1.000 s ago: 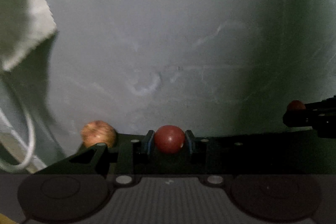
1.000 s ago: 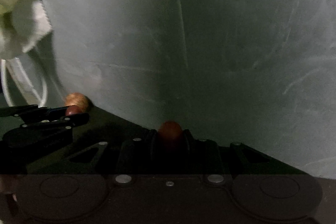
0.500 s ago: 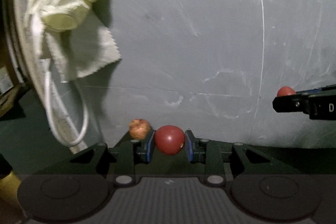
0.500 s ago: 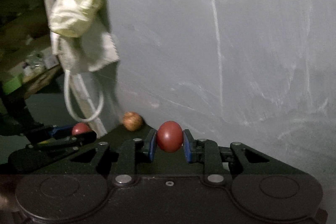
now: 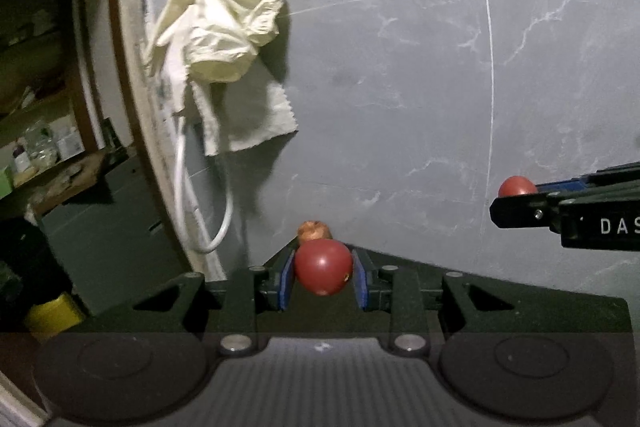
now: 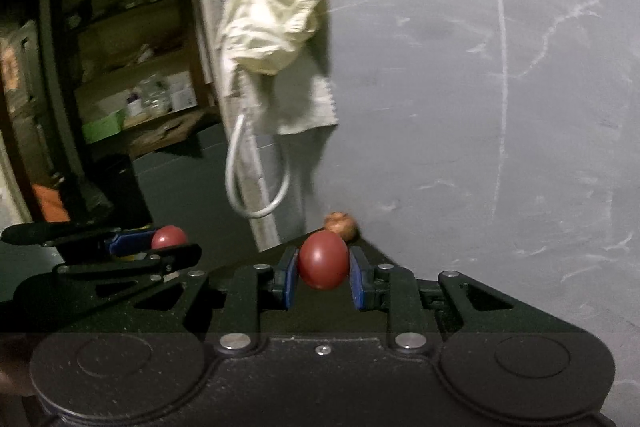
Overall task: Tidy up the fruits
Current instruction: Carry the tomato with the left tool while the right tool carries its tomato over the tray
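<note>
My left gripper (image 5: pixel 323 273) is shut on a round red fruit (image 5: pixel 323 267), lifted clear of the surface below. In the right wrist view my right gripper (image 6: pixel 322 267) is shut on a second red fruit (image 6: pixel 322 265) in the same way. Each gripper shows in the other's view: the right one (image 5: pixel 516 195) with its red fruit (image 5: pixel 514 186) at the right edge, the left one (image 6: pixel 160 245) with its fruit (image 6: pixel 168 237) at the lower left. A small pale brownish fruit (image 5: pixel 314 230) (image 6: pixel 341 222) lies at the foot of the grey wall (image 5: pixel 400 87), just behind both held fruits.
A crumpled cream cloth (image 5: pixel 218 35) and a white cable loop (image 5: pixel 208 223) hang at the wall's left edge. Left of that, an opening shows dim shelves with jars (image 6: pixel 152 99). A yellow object (image 5: pixel 54 315) sits low on the left.
Both grippers have risen and swung, each keeping its red fruit. The hanging cloth, the cable and the shelves have come into view, and the brownish fruit now looks smaller and farther off.
</note>
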A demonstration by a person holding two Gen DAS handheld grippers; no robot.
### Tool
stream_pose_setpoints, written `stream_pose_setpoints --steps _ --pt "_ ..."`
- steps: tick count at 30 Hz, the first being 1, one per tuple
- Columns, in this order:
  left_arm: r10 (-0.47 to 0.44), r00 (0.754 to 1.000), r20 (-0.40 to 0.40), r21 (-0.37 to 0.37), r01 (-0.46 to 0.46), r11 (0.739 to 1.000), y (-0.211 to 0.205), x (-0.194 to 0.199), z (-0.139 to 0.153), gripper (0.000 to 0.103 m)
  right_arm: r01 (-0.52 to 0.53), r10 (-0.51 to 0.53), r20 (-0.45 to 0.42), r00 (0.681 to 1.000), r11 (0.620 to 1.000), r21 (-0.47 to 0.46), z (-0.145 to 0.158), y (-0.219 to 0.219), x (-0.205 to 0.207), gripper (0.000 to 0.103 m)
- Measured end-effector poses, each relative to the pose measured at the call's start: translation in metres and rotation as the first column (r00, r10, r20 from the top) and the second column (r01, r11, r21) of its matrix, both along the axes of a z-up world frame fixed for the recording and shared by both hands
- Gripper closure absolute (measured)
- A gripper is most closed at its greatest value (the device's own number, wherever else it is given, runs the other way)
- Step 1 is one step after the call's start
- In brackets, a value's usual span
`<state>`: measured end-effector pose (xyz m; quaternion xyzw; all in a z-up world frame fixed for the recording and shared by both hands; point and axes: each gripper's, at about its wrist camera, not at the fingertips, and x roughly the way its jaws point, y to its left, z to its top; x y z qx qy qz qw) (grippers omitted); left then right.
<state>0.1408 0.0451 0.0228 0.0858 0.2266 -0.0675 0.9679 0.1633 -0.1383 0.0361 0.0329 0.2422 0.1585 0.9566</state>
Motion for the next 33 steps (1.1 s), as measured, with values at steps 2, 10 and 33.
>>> stream_pose_setpoints --steps 2,10,33 --pt "0.012 1.000 -0.007 -0.011 -0.012 1.000 0.007 -0.013 -0.002 0.070 -0.022 0.022 -0.001 1.000 1.000 -0.004 0.000 0.006 -0.010 0.075" --pt "0.040 0.997 -0.065 -0.045 -0.043 0.998 0.047 -0.049 -0.028 0.070 -0.082 0.080 -0.056 0.995 0.996 -0.031 -0.016 0.033 -0.039 0.075" --pt "0.228 0.931 -0.284 -0.111 -0.268 0.957 0.012 -0.151 -0.109 0.070 -0.444 0.407 -0.256 0.877 0.890 -0.103 -0.106 0.007 -0.110 0.075"
